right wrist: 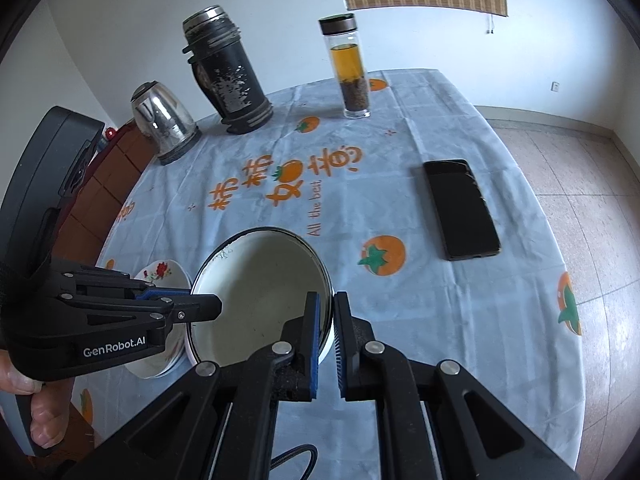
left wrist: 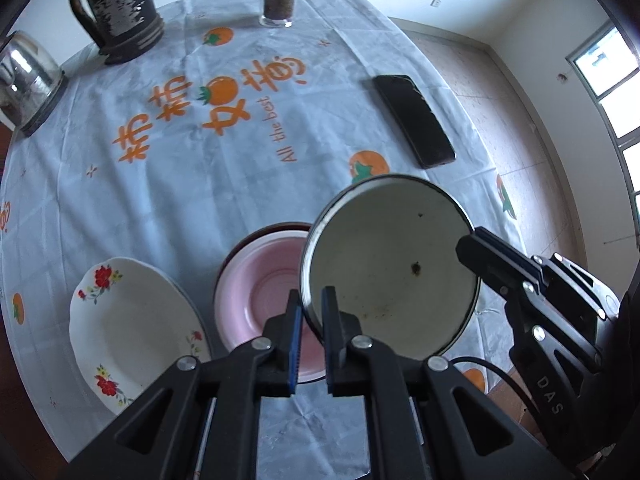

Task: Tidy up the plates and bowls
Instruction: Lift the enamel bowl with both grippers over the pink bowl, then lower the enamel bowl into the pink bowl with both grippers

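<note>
**Enamel bowl held by both grippers above the worktop**

The enamel bowl (left wrist: 384,264) is gripped at opposite rims: the left gripper (left wrist: 313,312) is clenched on its near-left rim, the right gripper (right wrist: 327,320) on its right rim. The bowl is tilted, clear of the worktop (left wrist: 200,184), partly over the pink bowl (left wrist: 264,296). A flowered plate (left wrist: 128,332) lies just beside the pink bowl. A phone (left wrist: 414,120) lies well apart.

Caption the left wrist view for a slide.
Both grippers, left and right, clamp the enamel bowl's rim above the pink bowl.
</note>
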Demonstrator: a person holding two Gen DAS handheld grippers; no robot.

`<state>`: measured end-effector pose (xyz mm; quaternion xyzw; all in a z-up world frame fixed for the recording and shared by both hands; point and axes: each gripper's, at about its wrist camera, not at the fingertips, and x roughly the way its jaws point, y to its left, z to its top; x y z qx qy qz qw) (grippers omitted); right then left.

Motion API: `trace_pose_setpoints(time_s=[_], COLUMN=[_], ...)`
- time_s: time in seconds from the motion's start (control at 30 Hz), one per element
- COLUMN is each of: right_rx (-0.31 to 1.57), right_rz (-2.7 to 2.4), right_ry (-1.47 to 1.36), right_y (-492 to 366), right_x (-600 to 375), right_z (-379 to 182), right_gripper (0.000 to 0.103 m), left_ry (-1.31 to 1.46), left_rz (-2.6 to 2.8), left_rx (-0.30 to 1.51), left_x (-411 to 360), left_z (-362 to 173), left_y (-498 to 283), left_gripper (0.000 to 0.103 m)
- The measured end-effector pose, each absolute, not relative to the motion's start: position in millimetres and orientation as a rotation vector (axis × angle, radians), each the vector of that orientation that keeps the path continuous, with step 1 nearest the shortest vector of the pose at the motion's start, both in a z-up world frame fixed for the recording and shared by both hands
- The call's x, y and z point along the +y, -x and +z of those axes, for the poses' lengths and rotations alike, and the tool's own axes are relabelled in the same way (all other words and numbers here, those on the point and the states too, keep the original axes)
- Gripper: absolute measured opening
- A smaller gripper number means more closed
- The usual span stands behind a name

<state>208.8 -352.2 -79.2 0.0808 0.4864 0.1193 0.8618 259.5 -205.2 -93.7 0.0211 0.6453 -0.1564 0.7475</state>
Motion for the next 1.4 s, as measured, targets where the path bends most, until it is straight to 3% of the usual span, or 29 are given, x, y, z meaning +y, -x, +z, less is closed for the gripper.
trace_pose_setpoints(time_s=[1.4], right_rx=[1.108], right_rz=[0.331], right_ry=[-0.074], right_y=[-221.5], right_x=[-291.5], right_z=[-107.7], right_gripper=[0.008], left_ry=[0.043], left_rz=[-0.260], left_rx=[1.485], left_x=[-152.4], left_z=[-132.2], left_y=[-246.1], left_gripper=[0.007])
